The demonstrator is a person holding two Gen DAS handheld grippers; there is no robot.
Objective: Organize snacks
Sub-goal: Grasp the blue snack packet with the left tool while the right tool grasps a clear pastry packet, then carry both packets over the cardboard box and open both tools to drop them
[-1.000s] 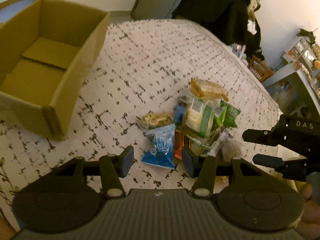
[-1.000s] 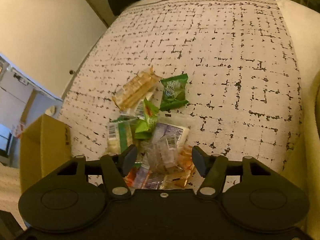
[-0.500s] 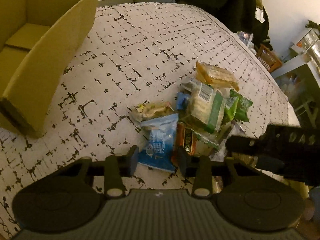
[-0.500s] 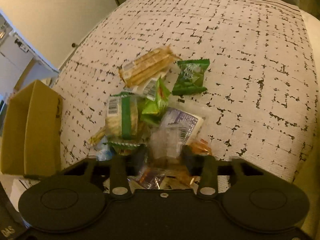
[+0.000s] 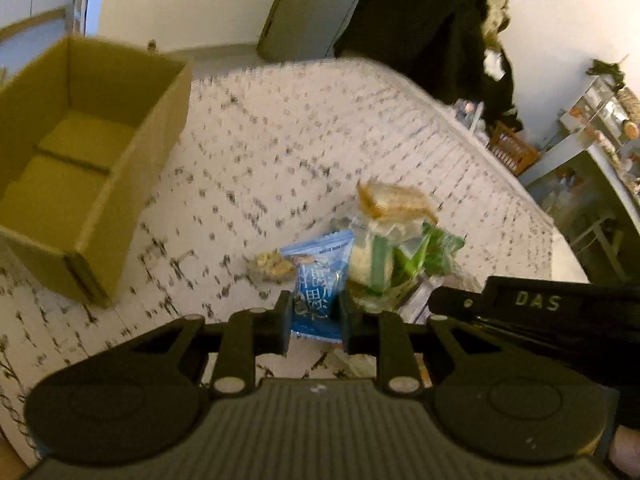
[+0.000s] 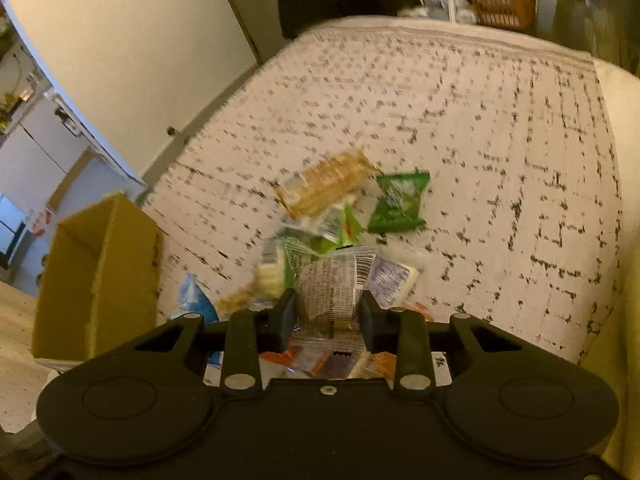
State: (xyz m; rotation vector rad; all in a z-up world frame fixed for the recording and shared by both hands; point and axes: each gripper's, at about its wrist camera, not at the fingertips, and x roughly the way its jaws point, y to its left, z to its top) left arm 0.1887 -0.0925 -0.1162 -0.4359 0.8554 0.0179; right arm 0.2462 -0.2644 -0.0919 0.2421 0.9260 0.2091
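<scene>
Tightly, my left gripper (image 5: 314, 314) pinched a blue snack packet (image 5: 318, 282), its two pads pressed against the packet's sides and the wrapper standing up between them above the patterned bedspread (image 5: 280, 152). My right gripper (image 6: 326, 314) was likewise clamped on a clear wrapper printed with small text and a barcode (image 6: 332, 284), which rose upright between its fingers. Just beyond both sets of jaws lay the rest of the snack pile (image 6: 332, 220): a pack of tan crackers (image 6: 326, 188) at the far edge, a green packet (image 6: 400, 200) beside it, a green-banded pack of pale biscuits (image 5: 370, 256), and a small bag of nuts (image 5: 272, 266) touching the blue packet's left side. Orange and purple wrappers (image 6: 320, 358) showed under my right fingers. Off to the left, well apart from the pile, the open cardboard box (image 5: 132, 172) sat on the bedspread. A dark garment (image 5: 420, 28) hung past the bed's far end.
</scene>
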